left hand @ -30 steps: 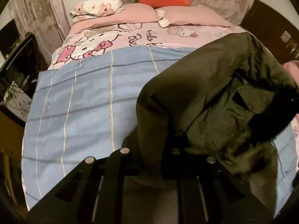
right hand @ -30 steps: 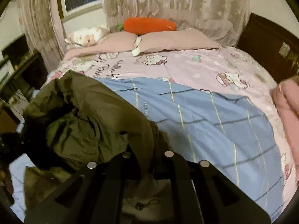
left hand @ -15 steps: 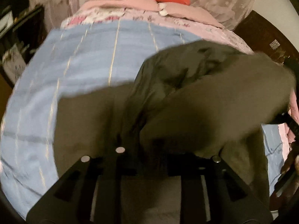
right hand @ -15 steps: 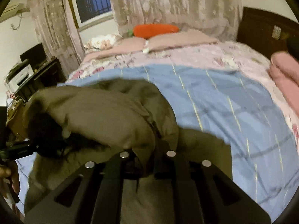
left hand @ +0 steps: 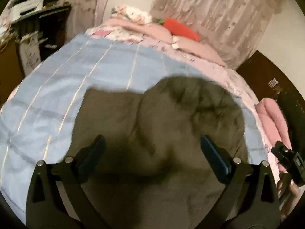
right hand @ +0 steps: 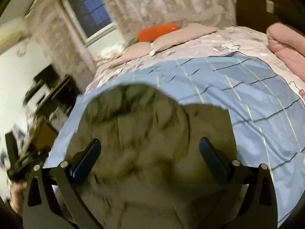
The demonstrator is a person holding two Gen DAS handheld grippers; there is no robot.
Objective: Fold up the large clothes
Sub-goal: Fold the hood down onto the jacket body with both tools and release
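A dark olive jacket lies bunched on the blue checked sheet at the near end of the bed. It also shows in the right wrist view. My left gripper is open, fingers spread wide above the jacket, holding nothing. My right gripper is open too, spread above the same jacket, empty. The other gripper shows at the right edge of the left wrist view and at the left edge of the right wrist view. Both views are blurred.
Pink pillows and an orange carrot plush lie at the bed's head. A folded pink blanket lies on the right side. A dark desk stands left, a dark headboard right. Curtains hang behind.
Both grippers have opened and let go of the jacket, which has dropped onto the blue sheet. Both cameras have lifted and tilted up.
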